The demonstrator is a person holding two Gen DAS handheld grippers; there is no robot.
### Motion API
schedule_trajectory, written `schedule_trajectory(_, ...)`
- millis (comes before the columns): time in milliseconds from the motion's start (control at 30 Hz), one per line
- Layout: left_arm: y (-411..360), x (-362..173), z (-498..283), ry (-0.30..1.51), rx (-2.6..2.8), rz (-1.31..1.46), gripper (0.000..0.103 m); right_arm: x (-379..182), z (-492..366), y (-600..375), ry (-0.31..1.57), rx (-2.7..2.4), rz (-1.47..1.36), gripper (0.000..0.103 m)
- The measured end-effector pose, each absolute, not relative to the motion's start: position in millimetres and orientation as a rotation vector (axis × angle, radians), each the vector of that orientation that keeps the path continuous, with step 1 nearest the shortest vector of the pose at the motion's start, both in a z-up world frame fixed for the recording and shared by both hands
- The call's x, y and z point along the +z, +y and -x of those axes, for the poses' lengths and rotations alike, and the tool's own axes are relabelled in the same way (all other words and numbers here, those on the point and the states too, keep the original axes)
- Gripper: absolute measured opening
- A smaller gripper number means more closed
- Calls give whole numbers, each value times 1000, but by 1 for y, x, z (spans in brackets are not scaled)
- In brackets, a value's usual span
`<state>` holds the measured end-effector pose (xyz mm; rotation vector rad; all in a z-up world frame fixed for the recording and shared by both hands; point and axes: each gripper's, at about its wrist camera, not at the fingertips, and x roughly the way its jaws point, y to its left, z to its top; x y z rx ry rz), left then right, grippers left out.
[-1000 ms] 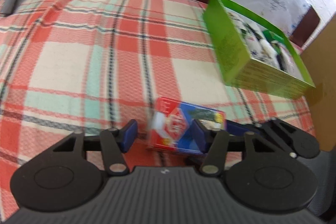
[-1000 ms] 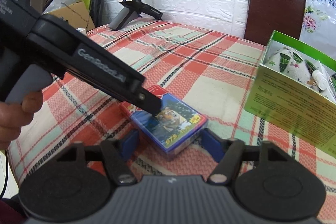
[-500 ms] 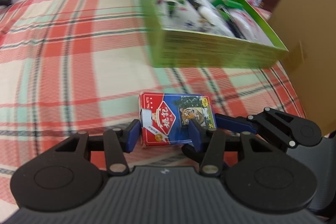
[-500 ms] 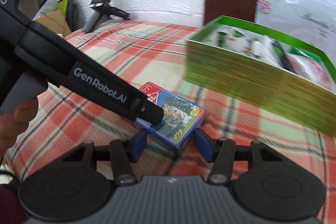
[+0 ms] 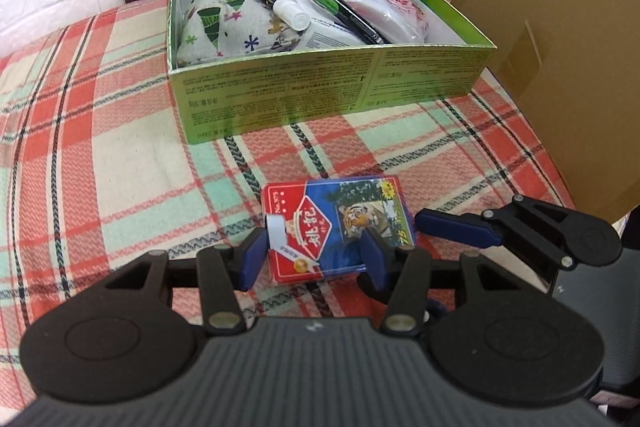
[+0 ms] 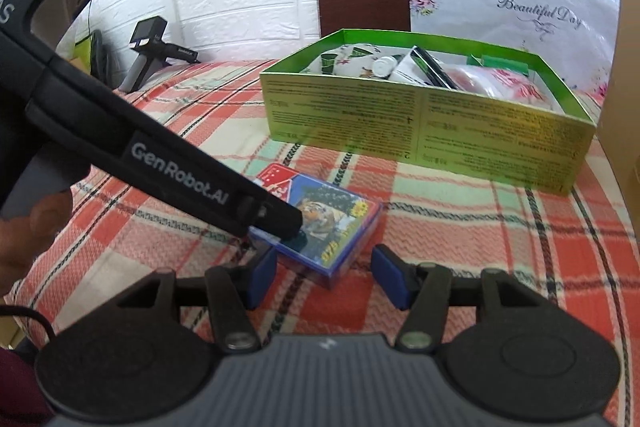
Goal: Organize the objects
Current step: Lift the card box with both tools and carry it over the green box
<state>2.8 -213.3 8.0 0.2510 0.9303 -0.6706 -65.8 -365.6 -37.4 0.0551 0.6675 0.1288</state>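
- My left gripper (image 5: 314, 257) is clamped across the playing-card pack (image 5: 338, 227), pads touching both sides, low centre of frame.
- Pack sits on the plaid tablecloth (image 5: 100, 155), apart from the green box (image 5: 320, 95) above it.
- My right gripper (image 6: 324, 279) is spread wide, gripping nothing; pack corner (image 6: 320, 227) between its fingers.
- Box holds a fabric pouch (image 5: 224, 23), pens, small bottle.

Card pack (image 5: 336, 227): glossy film-wrapped cardboard. Tablecloth (image 5: 120, 163): woven plaid cloth, rough. Green box (image 5: 320, 91): shiny printed cardboard. Pouch (image 5: 220, 23) inside: printed cloth. Brown carton (image 5: 560, 27): matt cardboard. Pads (image 5: 252, 259): matt blue, rubbery look.
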Motion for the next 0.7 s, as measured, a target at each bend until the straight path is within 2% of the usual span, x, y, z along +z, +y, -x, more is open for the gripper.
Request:
schedule_trajectory(133, -215, 10, -1, 913, -656, -279, 56, -41, 66, -367, 654, 137, -72, 62)
schedule_trajectory(400, -208, 11, -5, 908, -645, -268, 59, -44, 66, -364, 636, 134, -75, 64)
schedule_trajectory(467, -206, 13, -7, 905, -649, -254, 59, -45, 65, -363, 631, 132, -72, 67)
schedule_trajectory(533, -203, 14, -8, 903, -653, -240, 60, -46, 65, -362, 626, 131, -71, 74)
schedule_trajectory(700, -198, 11, -13, 911, -647, -219, 60, -47, 64, -358, 621, 114, -55, 78)
